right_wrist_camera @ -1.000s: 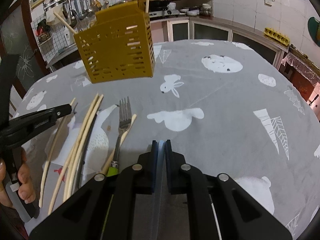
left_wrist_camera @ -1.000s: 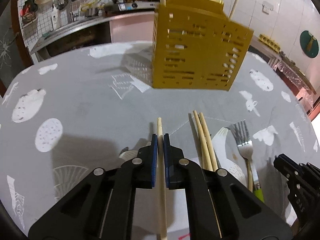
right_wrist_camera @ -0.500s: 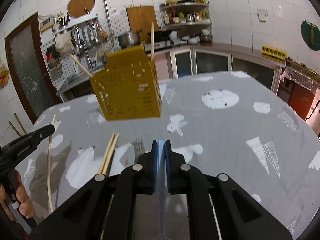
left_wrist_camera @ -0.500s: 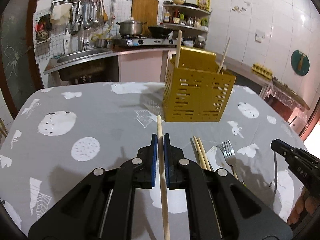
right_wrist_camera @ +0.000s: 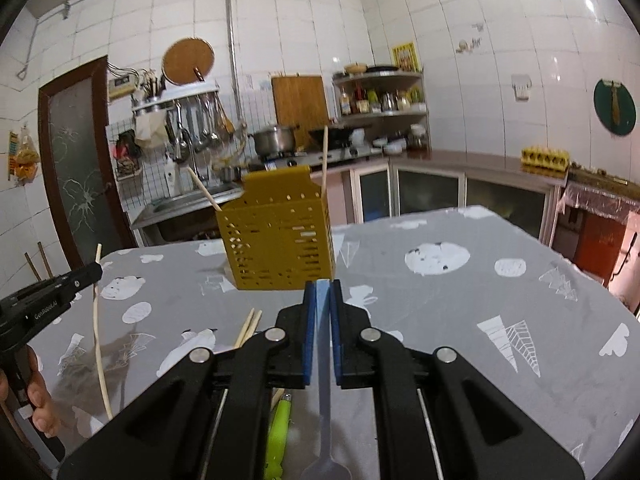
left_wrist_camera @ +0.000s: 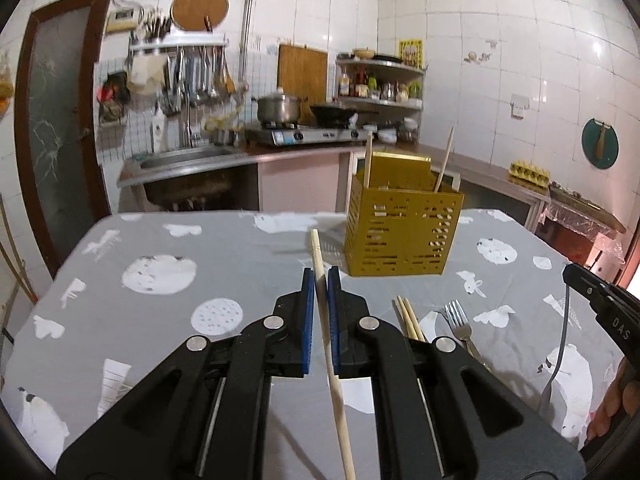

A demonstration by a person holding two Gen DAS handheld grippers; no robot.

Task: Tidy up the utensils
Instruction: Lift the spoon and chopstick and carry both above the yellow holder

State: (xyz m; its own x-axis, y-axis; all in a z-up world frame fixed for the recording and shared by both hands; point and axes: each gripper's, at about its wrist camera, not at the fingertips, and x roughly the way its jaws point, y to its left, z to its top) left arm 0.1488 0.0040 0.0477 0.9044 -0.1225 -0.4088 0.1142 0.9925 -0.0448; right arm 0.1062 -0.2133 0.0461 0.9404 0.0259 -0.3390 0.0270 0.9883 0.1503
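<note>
Left wrist view: the left gripper [left_wrist_camera: 320, 280] is clamped on a wooden chopstick [left_wrist_camera: 330, 352], its blue pads [left_wrist_camera: 307, 320] pressing the stick from both sides; the tip pokes out ahead of the fingers and the long end runs back under the camera. Ahead and to the right, a yellow caddy [left_wrist_camera: 402, 232] stands on the table [left_wrist_camera: 160, 248], with two sticks [left_wrist_camera: 444, 160] leaning up out of it. On the cloth to the right of the gripper lie a pair of chopsticks [left_wrist_camera: 408, 318] and, just beside them, a fork [left_wrist_camera: 456, 320]. The right gripper [left_wrist_camera: 600, 304] shows at the right edge.

Right wrist view: the right gripper [right_wrist_camera: 320, 286] is closed on the flat grey handle of a spoon [right_wrist_camera: 326, 420], whose wide end hangs low near the camera. The caddy [right_wrist_camera: 276, 240] sits straight ahead. The left gripper [right_wrist_camera: 52, 292] holds its chopstick [right_wrist_camera: 98, 328] upright above the table at the left.
</note>
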